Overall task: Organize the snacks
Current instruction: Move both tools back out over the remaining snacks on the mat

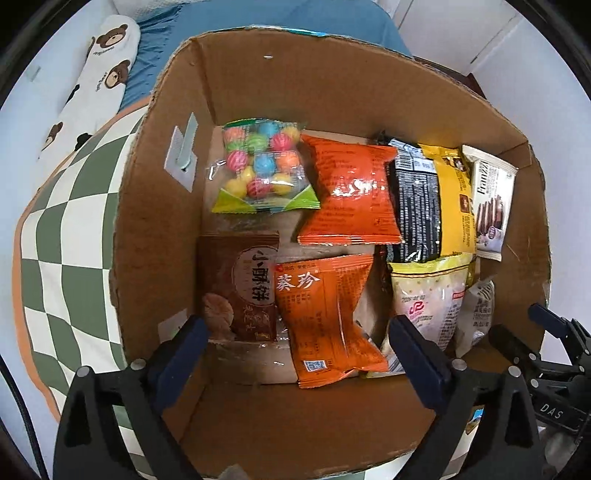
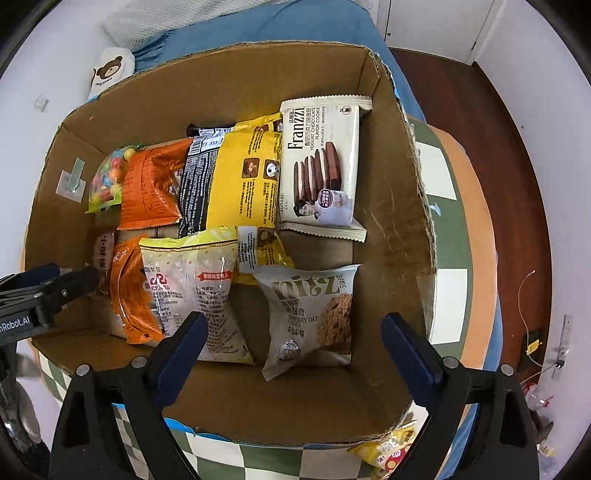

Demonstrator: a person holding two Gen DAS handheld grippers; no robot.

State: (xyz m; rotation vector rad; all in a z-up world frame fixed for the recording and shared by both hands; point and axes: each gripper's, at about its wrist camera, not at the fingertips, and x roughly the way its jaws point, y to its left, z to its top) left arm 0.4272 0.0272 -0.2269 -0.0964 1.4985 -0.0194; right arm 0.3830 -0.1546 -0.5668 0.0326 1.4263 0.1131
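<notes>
An open cardboard box (image 1: pixel 155 229) (image 2: pixel 399 206) holds several snack packs. In the left wrist view: a candy-ball bag (image 1: pixel 262 166), two orange packs (image 1: pixel 351 195) (image 1: pixel 325 317), a brown pack (image 1: pixel 240 288), a black pack (image 1: pixel 417 206), a yellow pack (image 1: pixel 454 203) and a Franzzi cookie pack (image 1: pixel 491 206). In the right wrist view: the Franzzi pack (image 2: pixel 321 166), an oat cookie pack (image 2: pixel 314 317), a clear white bag (image 2: pixel 195 291) and the yellow pack (image 2: pixel 247 177). My left gripper (image 1: pixel 299 350) is open and empty above the box's near side. My right gripper (image 2: pixel 295 347) is open and empty above the oat cookie pack.
The box sits on a green-and-white checkered cushion (image 1: pixel 66 258) (image 2: pixel 450 236). A bear-print pillow (image 1: pixel 96 74) and blue bedding (image 2: pixel 258 26) lie behind. A yellow snack pack (image 2: pixel 384 450) lies outside the box at the front right. Dark wood floor (image 2: pixel 517 184) is at the right.
</notes>
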